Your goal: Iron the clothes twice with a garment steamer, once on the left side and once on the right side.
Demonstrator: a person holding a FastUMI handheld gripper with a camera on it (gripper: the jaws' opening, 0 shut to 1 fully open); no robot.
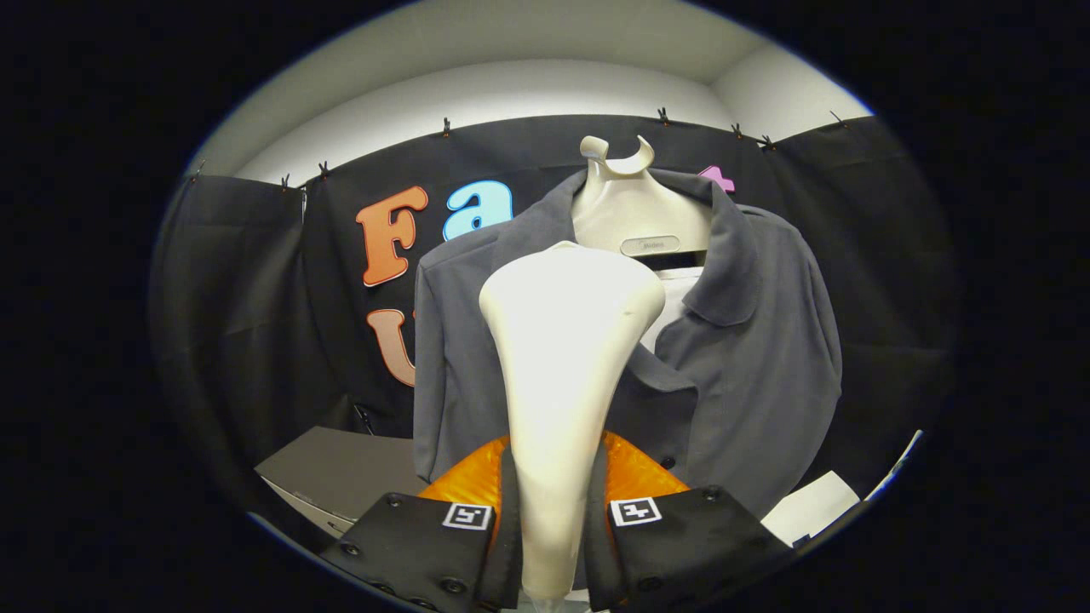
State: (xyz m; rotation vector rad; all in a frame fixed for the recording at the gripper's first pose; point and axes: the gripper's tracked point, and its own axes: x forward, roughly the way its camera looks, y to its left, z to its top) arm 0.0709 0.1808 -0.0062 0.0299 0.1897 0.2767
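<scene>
A white garment steamer (562, 358) stands upright between the two fingers of my gripper (552, 511), which is shut on its narrow handle. Its broad head rises in front of a grey collared jacket (749, 358). The jacket hangs on a cream hanger stand (634, 213) just beyond the steamer, with a white shirt (673, 298) showing at the open collar. The steamer head covers the middle-left of the jacket's front. Whether the head touches the cloth I cannot tell.
A grey box (341, 472) sits low to the left of the jacket. White paper sheets (809, 507) lie low to the right. Black cloth (247, 315) walls the booth behind the jacket, under a pale ceiling.
</scene>
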